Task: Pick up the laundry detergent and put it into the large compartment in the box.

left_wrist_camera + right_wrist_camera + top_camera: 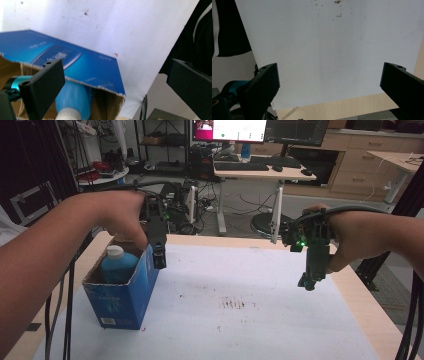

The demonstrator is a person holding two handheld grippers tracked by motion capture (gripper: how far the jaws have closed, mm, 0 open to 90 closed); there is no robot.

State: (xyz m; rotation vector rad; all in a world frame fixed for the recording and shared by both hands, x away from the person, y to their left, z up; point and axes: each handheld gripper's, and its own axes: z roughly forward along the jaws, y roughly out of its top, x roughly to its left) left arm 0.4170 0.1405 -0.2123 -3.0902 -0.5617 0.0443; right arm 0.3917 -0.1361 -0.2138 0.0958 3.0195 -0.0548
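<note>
Up close, the left gripper view shows the torn brown rim of the glossy blue box (82, 66) and the smooth, rounded blue bottle (75, 100) with its white cap inside, the left gripper (113, 82) hanging over them with jaws wide and nothing between. The high view places the box (125, 292) at the left edge of the stained white sheet (250, 305) on the wooden table (360, 300). Well apart at the far right, the right gripper (309, 282) hangs over the sheet, jaws wide and empty.

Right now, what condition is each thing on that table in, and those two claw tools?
blue box: upright, top open, a bottle inside.
blue bottle: standing in the box, white cap on.
left gripper: open, empty, above the box's rim.
right gripper: open, empty, above the white sheet.
</note>
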